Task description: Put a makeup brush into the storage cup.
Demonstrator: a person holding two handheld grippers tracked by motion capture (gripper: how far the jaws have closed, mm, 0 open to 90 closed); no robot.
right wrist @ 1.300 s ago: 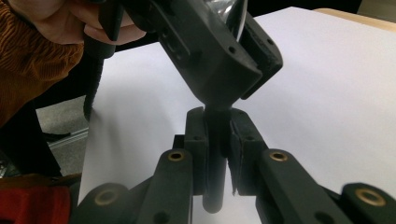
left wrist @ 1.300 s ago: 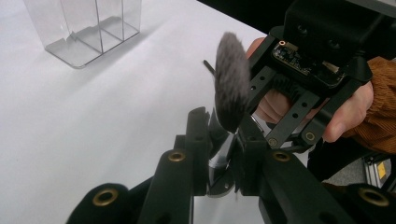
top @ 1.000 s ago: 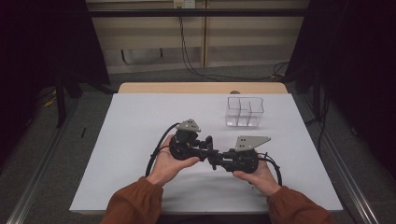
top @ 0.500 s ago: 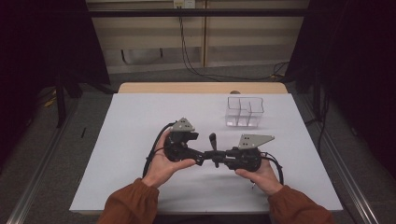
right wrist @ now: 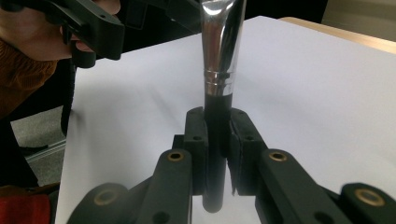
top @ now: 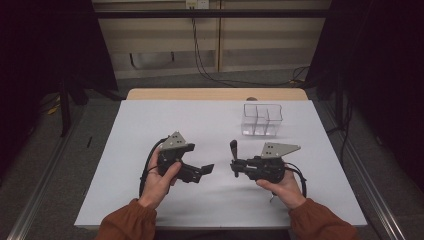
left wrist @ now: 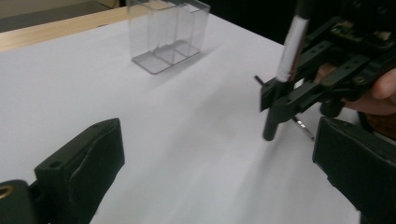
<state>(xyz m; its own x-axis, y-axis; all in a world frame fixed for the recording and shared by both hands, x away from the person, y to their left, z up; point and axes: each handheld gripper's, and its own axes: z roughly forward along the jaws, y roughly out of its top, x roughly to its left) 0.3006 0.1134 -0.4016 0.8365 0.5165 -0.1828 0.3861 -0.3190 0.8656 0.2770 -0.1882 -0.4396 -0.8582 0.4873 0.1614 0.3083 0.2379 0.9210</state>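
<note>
High view, clear divided box (top: pixel 262 120) empty, right gripper (top: pixel 235 167) fingers clamping brush (top: pixel 233 148), left gripper (top: pixel 204 171) fingers just opened, empty.

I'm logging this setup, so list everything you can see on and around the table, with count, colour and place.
brush: one, black handle with silver ferrule, upright in the right gripper's jaws
organizer: one, clear, with compartments, far right part of the table
table: one, white top with a wooden far edge
cables: several, black, hanging at the wall behind the table
left gripper: one, black with a grey plate, jaws just opened with nothing between them
right gripper: one, black with a grey plate, shut on the brush
hands: two, rust-coloured sleeves, near edge
</note>
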